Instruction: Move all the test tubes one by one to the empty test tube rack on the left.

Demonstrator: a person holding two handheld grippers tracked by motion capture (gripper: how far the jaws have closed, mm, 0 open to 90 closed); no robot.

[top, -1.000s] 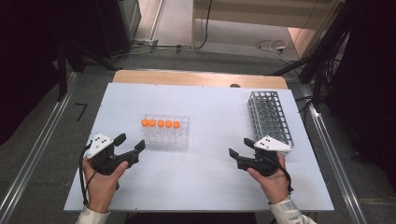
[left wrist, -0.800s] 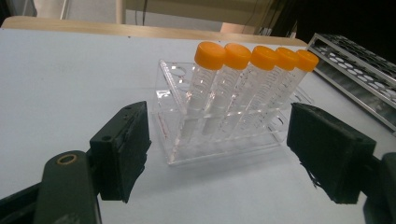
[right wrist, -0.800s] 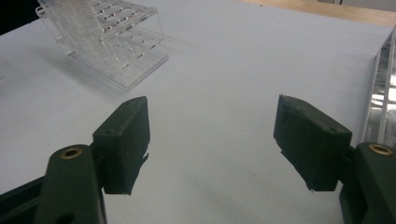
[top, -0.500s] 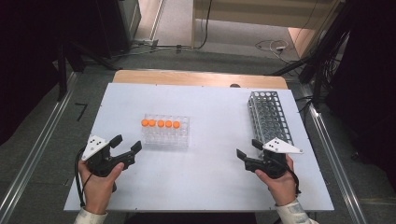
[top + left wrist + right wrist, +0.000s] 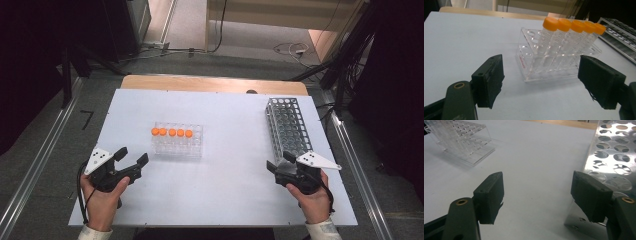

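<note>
A clear plastic rack (image 5: pixel 178 145) stands left of the table's middle, with several orange-capped tubes (image 5: pixel 172 132) in a row along its far side. At the right stands a long metal rack (image 5: pixel 286 125) with empty holes. My left gripper (image 5: pixel 133 156) hovers near the front left, open and holding nothing, pointing at the clear rack. In the left gripper view the tubes (image 5: pixel 571 27) and clear rack (image 5: pixel 529 67) lie just beyond the left gripper (image 5: pixel 541 75). My right gripper (image 5: pixel 279 161) is open and holds nothing by the metal rack's near end. In the right gripper view the metal rack (image 5: pixel 609 157) sits beside the right jaw of my right gripper (image 5: pixel 537 187).
The white tabletop (image 5: pixel 225 110) has bare room between the two racks and along its front. The clear rack (image 5: pixel 464 142) lies far off to the upper left in the right gripper view. A wooden strip (image 5: pixel 210 84) runs along the table's far edge, with dark floor and rails beyond.
My right hand has slid to the right, nearer the metal rack's near end. The left hand has barely moved. Both grippers stay open.
</note>
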